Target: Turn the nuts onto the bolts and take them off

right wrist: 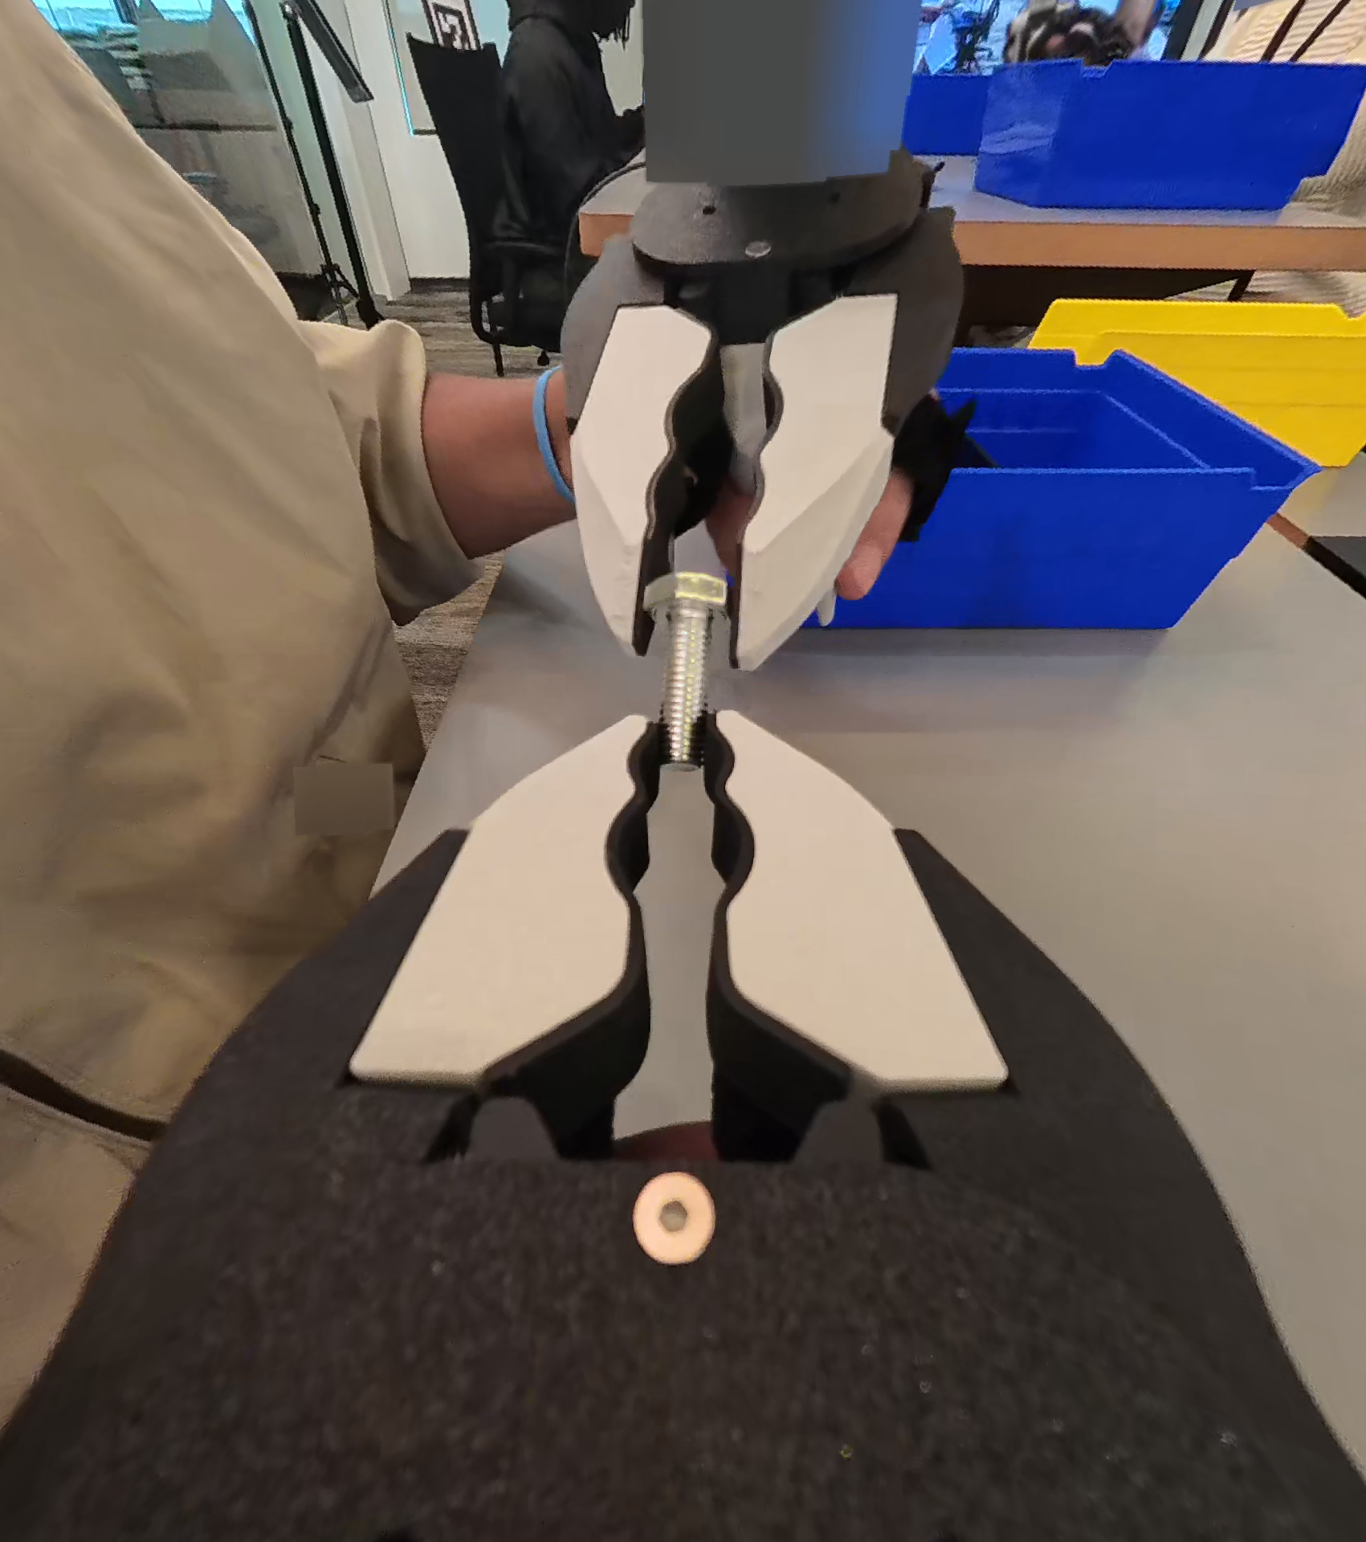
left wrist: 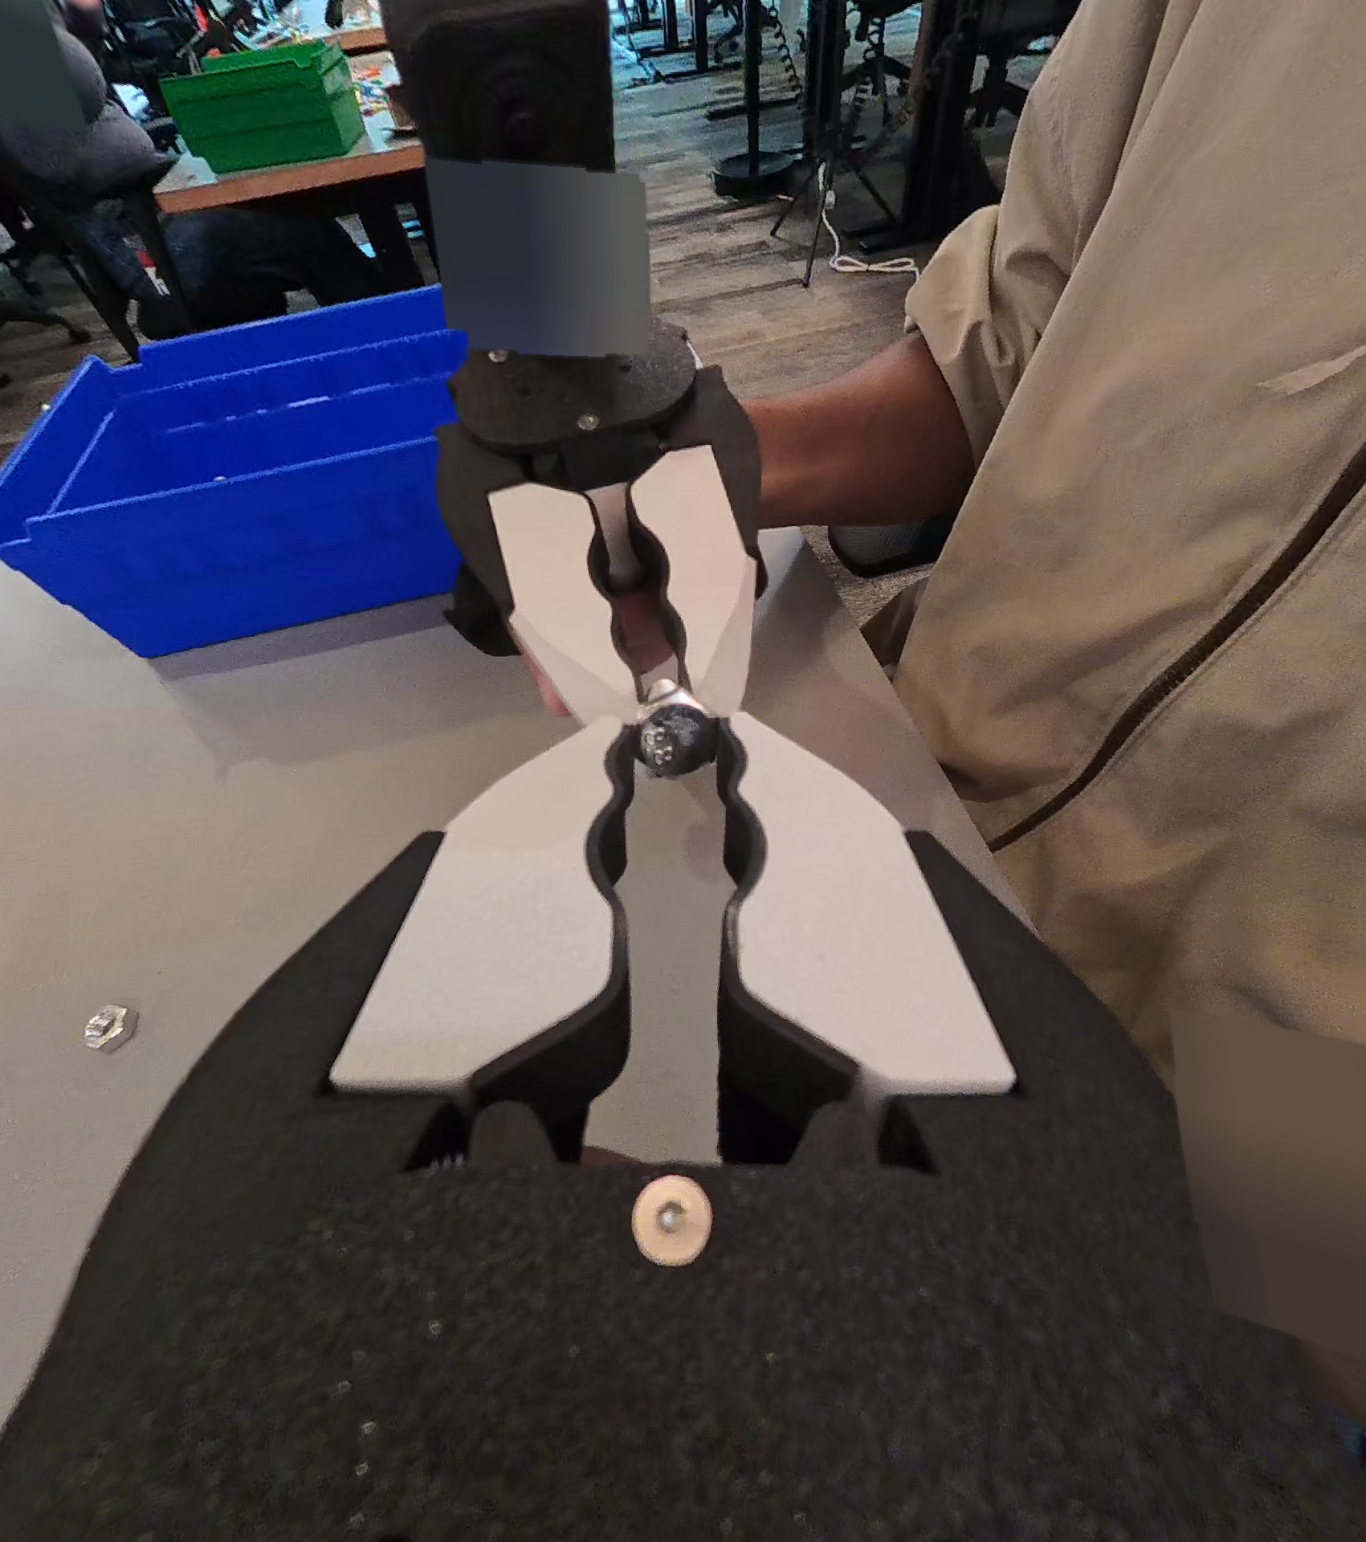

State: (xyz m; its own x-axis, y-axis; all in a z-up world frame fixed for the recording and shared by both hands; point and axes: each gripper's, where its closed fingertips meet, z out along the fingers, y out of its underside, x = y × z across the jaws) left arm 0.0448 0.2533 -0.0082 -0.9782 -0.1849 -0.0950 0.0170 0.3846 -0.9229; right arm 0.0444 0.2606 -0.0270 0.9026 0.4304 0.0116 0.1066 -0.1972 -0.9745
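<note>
Above the desk point(right wrist: 1080, 834), the left hand-held gripper point(right wrist: 683, 634) pinches the bolt point(right wrist: 686, 667) by its hex head while the right hand-held gripper point(right wrist: 683, 738) clamps the threaded tip; a loose nut point(left wrist: 110, 1025) lies well left of the bolt; keeping the bolt straight and firmly held should ease threading.

blue bin point(left wrist: 245, 534) ahead, loose nut point(left wrist: 110, 1026) on open table point(left wrist: 162, 834)

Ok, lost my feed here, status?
Left gripper shut on bolt head. Right gripper shut on its threaded end. Nut loose on table, nothing in the way.
</note>
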